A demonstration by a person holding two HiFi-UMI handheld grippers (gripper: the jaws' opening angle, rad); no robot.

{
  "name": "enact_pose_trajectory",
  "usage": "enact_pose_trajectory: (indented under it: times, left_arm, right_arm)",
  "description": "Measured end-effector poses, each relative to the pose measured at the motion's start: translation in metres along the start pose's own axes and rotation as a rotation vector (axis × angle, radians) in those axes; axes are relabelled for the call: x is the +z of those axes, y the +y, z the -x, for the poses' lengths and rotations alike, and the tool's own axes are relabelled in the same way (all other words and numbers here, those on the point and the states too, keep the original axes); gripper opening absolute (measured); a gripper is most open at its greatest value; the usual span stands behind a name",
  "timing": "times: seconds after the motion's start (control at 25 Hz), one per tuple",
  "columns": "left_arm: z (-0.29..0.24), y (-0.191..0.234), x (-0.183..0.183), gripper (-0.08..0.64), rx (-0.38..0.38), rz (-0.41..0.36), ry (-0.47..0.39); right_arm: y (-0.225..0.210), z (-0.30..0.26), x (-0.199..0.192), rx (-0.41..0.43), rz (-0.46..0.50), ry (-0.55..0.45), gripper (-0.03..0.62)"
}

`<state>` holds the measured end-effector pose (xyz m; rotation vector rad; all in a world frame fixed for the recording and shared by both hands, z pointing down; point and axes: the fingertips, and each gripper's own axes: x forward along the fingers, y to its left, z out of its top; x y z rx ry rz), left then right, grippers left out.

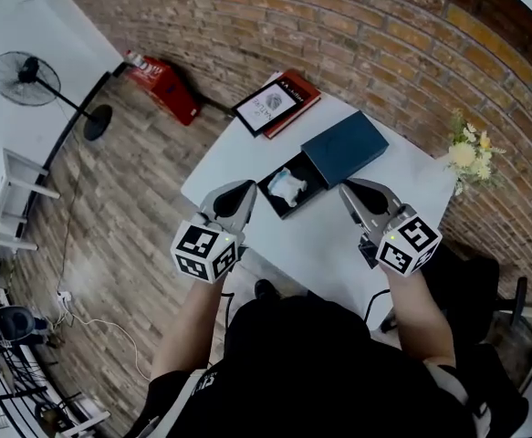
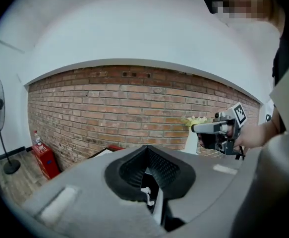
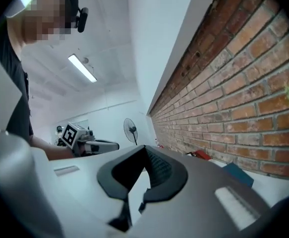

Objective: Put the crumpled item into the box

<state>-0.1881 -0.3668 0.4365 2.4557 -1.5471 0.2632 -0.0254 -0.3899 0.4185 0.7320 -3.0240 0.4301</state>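
A white crumpled item (image 1: 290, 185) lies inside an open black box (image 1: 282, 210) on the white table (image 1: 329, 245). The box's dark blue lid (image 1: 345, 148) rests slantwise over its far end. My left gripper (image 1: 246, 190) hovers just left of the box, jaws together, nothing between them. My right gripper (image 1: 348, 190) hangs just right of the box, its jaws also closed and empty. In the left gripper view my own jaws (image 2: 146, 175) point at the brick wall, with the right gripper (image 2: 196, 128) held level across from them. The right gripper view shows its jaws (image 3: 144, 167) and the left gripper (image 3: 114, 145) opposite.
A red-edged book (image 1: 277, 103) lies at the table's far corner and a vase of flowers (image 1: 466, 153) stands at its right edge. On the brick floor are a red fire extinguisher (image 1: 163, 85) and a standing fan (image 1: 28, 80). A dark chair (image 1: 485, 290) sits to the right.
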Motion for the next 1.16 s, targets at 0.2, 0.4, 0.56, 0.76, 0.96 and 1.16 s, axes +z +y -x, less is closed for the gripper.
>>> enact_pose_trajectory:
  times: [0.2, 0.4, 0.56, 0.76, 0.96, 1.16]
  left_arm:
    - [0.016, 0.010, 0.019, 0.008, -0.116, 0.159, -0.071]
    - [0.035, 0.025, 0.042, 0.008, -0.075, 0.016, -0.079]
    - [0.044, 0.046, 0.058, 0.008, -0.020, -0.008, -0.129]
    - [0.050, 0.067, 0.059, 0.008, 0.011, 0.012, -0.169]
    - [0.053, 0.075, 0.046, 0.008, 0.007, 0.038, -0.144]
    - [0.052, 0.076, 0.028, 0.008, 0.001, 0.071, -0.117]
  right_arm:
    - [0.021, -0.017, 0.028, -0.022, 0.118, -0.045, -0.003]
    - [0.040, -0.026, 0.043, -0.070, 0.115, -0.089, -0.003]
    - [0.051, -0.043, 0.048, -0.097, 0.208, -0.072, -0.003]
    - [0.052, -0.047, 0.050, -0.124, 0.203, -0.081, -0.003]
    - [0.048, -0.041, 0.033, -0.163, 0.140, -0.067, -0.003]
    - [0.046, -0.042, 0.016, -0.168, 0.098, -0.053, -0.003]
